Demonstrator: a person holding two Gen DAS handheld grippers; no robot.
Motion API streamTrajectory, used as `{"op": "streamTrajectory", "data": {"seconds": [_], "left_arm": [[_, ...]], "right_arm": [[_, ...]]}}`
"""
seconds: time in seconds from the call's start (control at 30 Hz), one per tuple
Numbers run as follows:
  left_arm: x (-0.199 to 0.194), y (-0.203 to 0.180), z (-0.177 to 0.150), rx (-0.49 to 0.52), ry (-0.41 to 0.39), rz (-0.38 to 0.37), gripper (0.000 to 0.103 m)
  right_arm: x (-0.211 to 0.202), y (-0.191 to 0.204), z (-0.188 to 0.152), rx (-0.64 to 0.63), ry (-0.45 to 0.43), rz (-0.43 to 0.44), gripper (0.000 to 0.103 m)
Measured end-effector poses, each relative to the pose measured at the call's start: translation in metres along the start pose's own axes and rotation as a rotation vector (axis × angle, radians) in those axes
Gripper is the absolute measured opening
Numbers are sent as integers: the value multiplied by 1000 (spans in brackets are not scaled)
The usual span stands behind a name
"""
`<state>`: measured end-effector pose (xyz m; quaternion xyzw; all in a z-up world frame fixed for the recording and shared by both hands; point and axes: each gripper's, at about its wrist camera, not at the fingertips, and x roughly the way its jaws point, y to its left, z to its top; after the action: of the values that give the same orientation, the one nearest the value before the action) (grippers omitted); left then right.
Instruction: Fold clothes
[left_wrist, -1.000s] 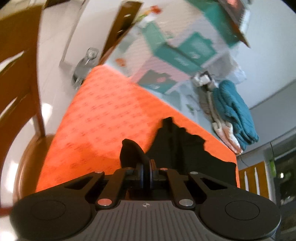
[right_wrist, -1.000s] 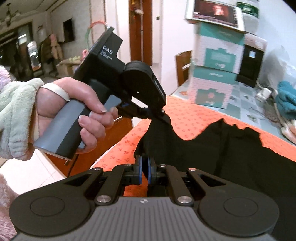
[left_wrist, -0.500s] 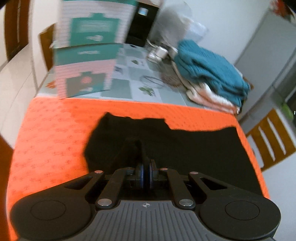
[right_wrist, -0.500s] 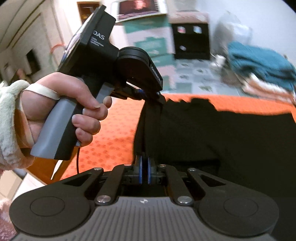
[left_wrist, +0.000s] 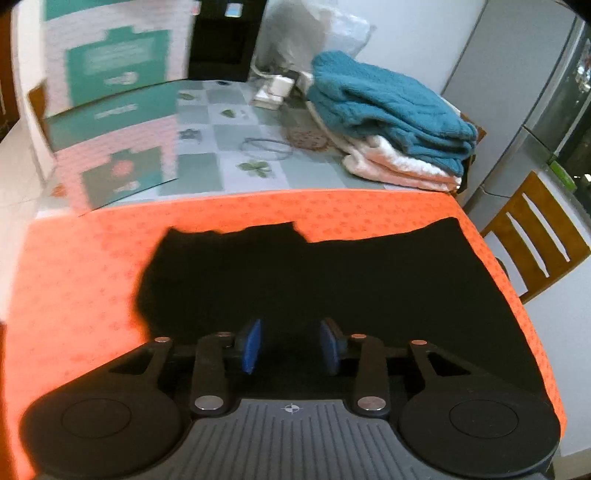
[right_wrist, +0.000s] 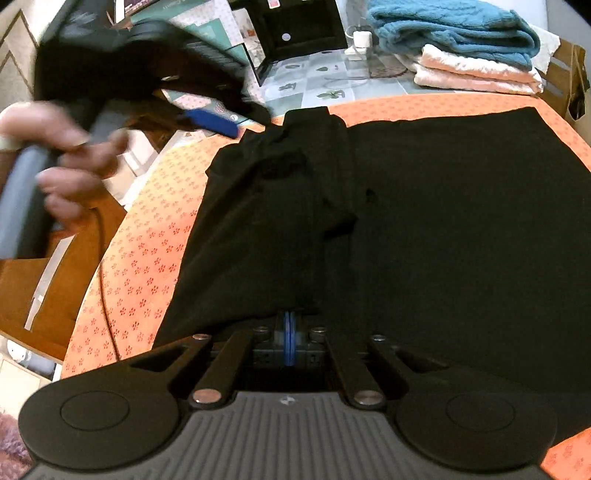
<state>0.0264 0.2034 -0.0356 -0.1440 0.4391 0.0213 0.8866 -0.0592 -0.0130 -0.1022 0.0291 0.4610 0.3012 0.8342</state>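
Observation:
A black garment (left_wrist: 332, 280) lies spread on the orange patterned cloth (left_wrist: 85, 280), its left part folded over onto the rest. My left gripper (left_wrist: 291, 345) is open just above the garment's near edge, with nothing between its blue pads (left_wrist: 253, 345). In the right wrist view the left gripper (right_wrist: 218, 123) hovers, blurred, over the garment's far left corner. My right gripper (right_wrist: 290, 332) is shut on the near edge of the black garment (right_wrist: 424, 221).
A stack of folded clothes, teal on top (left_wrist: 391, 107) and pink below, sits at the back right. Teal and pink boxes (left_wrist: 110, 110) stand at the back left, with a black box (right_wrist: 299, 29) behind. A wooden chair (left_wrist: 532, 236) stands to the right.
My left gripper has opened and let go of the garment's corner, which now lies folded over. The right gripper has lowered its edge toward the table and stays shut.

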Motion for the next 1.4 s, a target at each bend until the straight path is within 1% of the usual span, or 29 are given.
{"op": "streamTrajectory", "data": {"seconds": [0.13, 0.23, 0.33, 0.43, 0.5, 0.57, 0.7, 0.77, 0.9, 1.03, 1.1, 1.2, 1.4], "left_arm": [[-30, 27, -18, -15, 25, 39, 41], [-51, 46, -42, -31, 42, 71, 43], [-69, 60, -68, -49, 59, 105, 45], [-81, 70, -91, -94, 75, 120, 46], [-86, 75, -104, -120, 82, 132, 46], [-91, 79, -113, -135, 85, 149, 46], [-101, 79, -122, -169, 72, 165, 47], [-105, 77, -123, -187, 64, 166, 48], [-107, 64, -121, -219, 43, 155, 49], [-102, 42, -118, -236, 23, 149, 50], [-97, 28, -117, -242, 17, 153, 50], [-88, 6, -114, -244, 12, 143, 52], [-64, -43, -107, -224, 13, 113, 54]], "right_arm": [[2, 0, 14, -34, -18, -1, 5], [6, 0, 28, -55, -25, 8, 5], [18, 5, 36, -111, -18, 4, 7], [32, 12, 38, -178, 9, -14, 9], [43, 13, 36, -209, 46, -27, 13], [53, 12, 33, -232, 79, -36, 14], [41, 6, 40, -201, 76, -9, 14], [29, -2, 44, -174, 58, 3, 14], [-5, -28, 52, -111, 8, -21, 16], [-40, -66, 50, -62, -26, -80, 19], [-55, -86, 46, -43, -29, -112, 24], [-76, -121, 36, -21, -26, -166, 25], [-105, -193, 11, 65, -13, -263, 25]]}}
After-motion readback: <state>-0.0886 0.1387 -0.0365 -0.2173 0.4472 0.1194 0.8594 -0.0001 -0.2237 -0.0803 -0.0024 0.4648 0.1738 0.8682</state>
